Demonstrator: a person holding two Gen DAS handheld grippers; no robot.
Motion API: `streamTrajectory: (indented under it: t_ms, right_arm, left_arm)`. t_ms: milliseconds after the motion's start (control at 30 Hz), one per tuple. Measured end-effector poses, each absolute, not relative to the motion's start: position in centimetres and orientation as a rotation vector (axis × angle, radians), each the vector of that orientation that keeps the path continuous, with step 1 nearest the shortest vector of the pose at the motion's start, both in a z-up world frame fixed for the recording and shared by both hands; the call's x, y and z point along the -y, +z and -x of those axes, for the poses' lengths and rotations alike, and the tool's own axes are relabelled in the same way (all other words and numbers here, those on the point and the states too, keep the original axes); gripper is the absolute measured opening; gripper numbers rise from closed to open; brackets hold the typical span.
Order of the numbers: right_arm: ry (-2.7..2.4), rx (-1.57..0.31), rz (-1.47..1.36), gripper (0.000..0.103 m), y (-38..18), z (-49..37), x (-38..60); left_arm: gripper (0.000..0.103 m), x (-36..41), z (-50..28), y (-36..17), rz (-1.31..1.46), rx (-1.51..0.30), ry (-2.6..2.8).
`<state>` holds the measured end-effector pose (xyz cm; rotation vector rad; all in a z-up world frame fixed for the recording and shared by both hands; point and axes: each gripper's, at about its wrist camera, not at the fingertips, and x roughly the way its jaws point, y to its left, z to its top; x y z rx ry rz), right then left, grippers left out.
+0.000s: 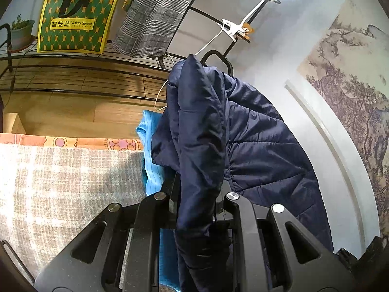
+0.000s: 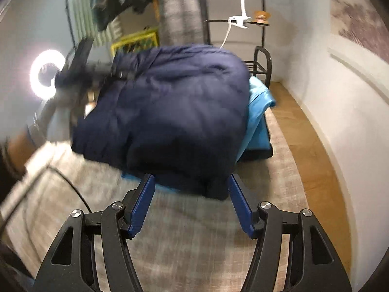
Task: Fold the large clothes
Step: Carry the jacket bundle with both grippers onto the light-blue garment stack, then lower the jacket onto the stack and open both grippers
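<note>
Navy padded jacket (image 2: pixel 170 112): heaped on blue cloth (image 2: pixel 260 121) over the grey woven rug (image 2: pixel 194 238). Left gripper (image 1: pixel 197 206): pinching a jacket fold, lifted. Right gripper (image 2: pixel 192 202): spread, empty, just before the jacket's near edge.

Green-yellow bag (image 1: pixel 77 22) reads "Asian Sweet" (beside Chinese characters)

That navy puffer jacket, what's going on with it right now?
A person is folding it with two handheld grippers. The left gripper is shut on a fold of the navy puffer jacket, holding that part up. The rest of the jacket is bunched over a light blue cloth on the woven beige cover. The right gripper is open at the jacket's near edge, nothing between its blue pads.
</note>
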<state>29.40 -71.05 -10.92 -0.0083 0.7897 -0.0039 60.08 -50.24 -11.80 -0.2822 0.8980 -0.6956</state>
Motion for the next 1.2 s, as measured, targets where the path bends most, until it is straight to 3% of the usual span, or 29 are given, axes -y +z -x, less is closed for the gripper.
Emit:
streamTrajectory:
  t_ms: [33,67,100,367,433,500,600,933,1200]
  right_arm:
    - [-0.023,-0.797,0.023,0.06,-11.2,-30.0,71.1]
    - [-0.065,-0.801,0.042,0.037,-11.3,-30.8,71.3]
    - [-0.11,-0.814,0.045,0.006,-11.3,-31.8,71.9]
    - [-0.235,-0.714,-0.052,0.002,-9.6,-34.3,77.0]
    - [-0.213,-0.726,0.012,0.002,-10.1,-34.1,75.6]
    - [-0.209,-0.75,0.008,0.002,-10.7,-34.2,75.5]
    - [-0.21,-0.751,-0.042,0.002,-11.0,-34.0,76.0]
    - [-0.234,-0.7,-0.102,0.003,-7.3,-30.8,74.4]
    - [-0.204,-0.631,-0.077,0.004,-0.7,-26.1,69.7]
  left_arm:
    - [0.014,50.2,-60.1,-11.8,0.281,-0.899,-0.694]
    - [0.014,50.2,-60.1,-11.8,0.282,-0.898,-0.692]
    - [0.014,50.2,-60.1,-11.8,0.283,-0.9,-0.692]
    - [0.015,51.0,-60.3,-12.4,0.261,-0.903,-0.681]
    - [0.022,50.9,-61.0,-12.5,0.254,-0.913,-0.664]
    - [0.041,50.1,-61.6,-12.6,0.284,-0.931,-0.644]
    - [0.052,49.0,-61.5,-11.8,0.26,-0.916,-0.592]
    - [0.052,44.8,-55.7,-4.5,0.134,-0.799,-0.583]
    - [0.052,39.8,-47.7,3.8,0.1,-0.7,-0.593]
